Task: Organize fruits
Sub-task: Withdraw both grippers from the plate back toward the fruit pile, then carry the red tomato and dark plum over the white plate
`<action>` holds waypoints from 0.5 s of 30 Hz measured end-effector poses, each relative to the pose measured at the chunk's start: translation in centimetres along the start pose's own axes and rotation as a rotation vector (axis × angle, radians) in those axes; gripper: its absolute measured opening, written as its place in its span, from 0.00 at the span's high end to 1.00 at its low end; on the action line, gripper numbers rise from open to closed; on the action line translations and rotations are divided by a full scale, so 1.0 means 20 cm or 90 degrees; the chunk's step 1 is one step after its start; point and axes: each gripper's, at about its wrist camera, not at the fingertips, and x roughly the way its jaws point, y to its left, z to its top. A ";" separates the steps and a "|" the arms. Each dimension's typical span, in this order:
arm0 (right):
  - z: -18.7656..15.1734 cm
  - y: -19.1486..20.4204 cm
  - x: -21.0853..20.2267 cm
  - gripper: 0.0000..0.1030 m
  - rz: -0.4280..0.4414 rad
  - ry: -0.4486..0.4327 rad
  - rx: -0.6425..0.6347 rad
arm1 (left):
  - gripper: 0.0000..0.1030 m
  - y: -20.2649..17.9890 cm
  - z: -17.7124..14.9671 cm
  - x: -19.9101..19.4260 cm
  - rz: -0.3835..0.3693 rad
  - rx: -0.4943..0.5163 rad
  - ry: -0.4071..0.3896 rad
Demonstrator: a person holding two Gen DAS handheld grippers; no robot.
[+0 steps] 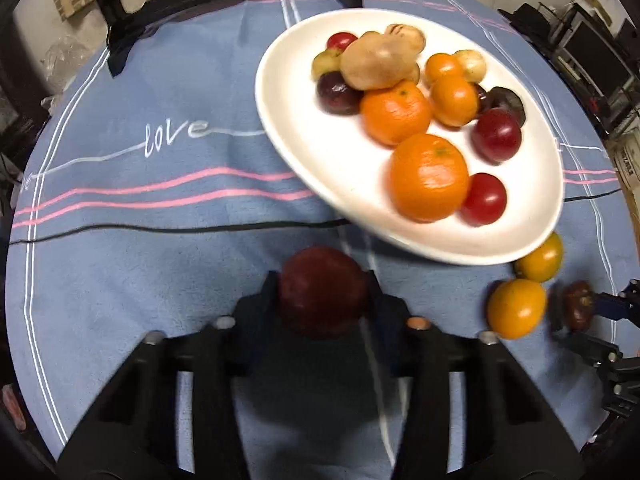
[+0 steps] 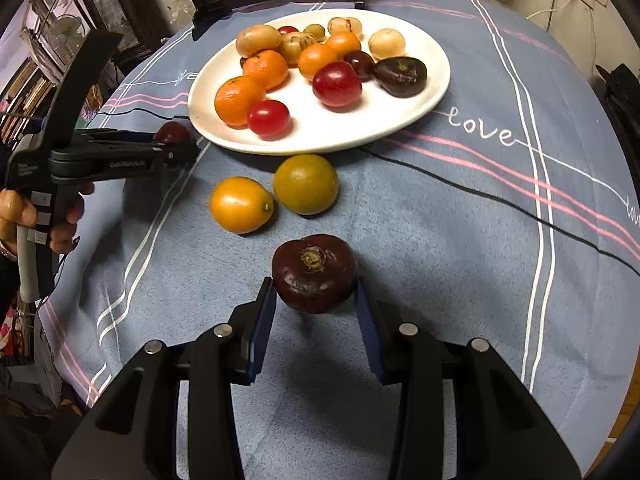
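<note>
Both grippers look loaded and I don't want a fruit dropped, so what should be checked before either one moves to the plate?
1. Left gripper shut on the dark red fruit: ok, fingers flank both sides.
2. Right gripper shut on the dark purple fruit: ok, pads touch both sides.
3. Purple fruit lifted off the cloth: cannot tell.
4. Free space on the white plate: ok, its near part is bare.
5. Right gripper's path to the plate: not ok, the yellow fruit and the greenish-yellow fruit lie between.
6. Grippers apart from each other: ok.
</note>
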 end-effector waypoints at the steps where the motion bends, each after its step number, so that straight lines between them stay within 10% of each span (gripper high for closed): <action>1: 0.00 0.00 0.00 0.61 0.001 0.000 0.001 | 0.59 -0.01 0.00 0.00 0.003 0.007 -0.001; 15: -0.03 0.01 -0.06 0.61 0.016 -0.011 0.000 | 0.60 -0.01 -0.12 -0.31 -0.022 -0.015 -0.053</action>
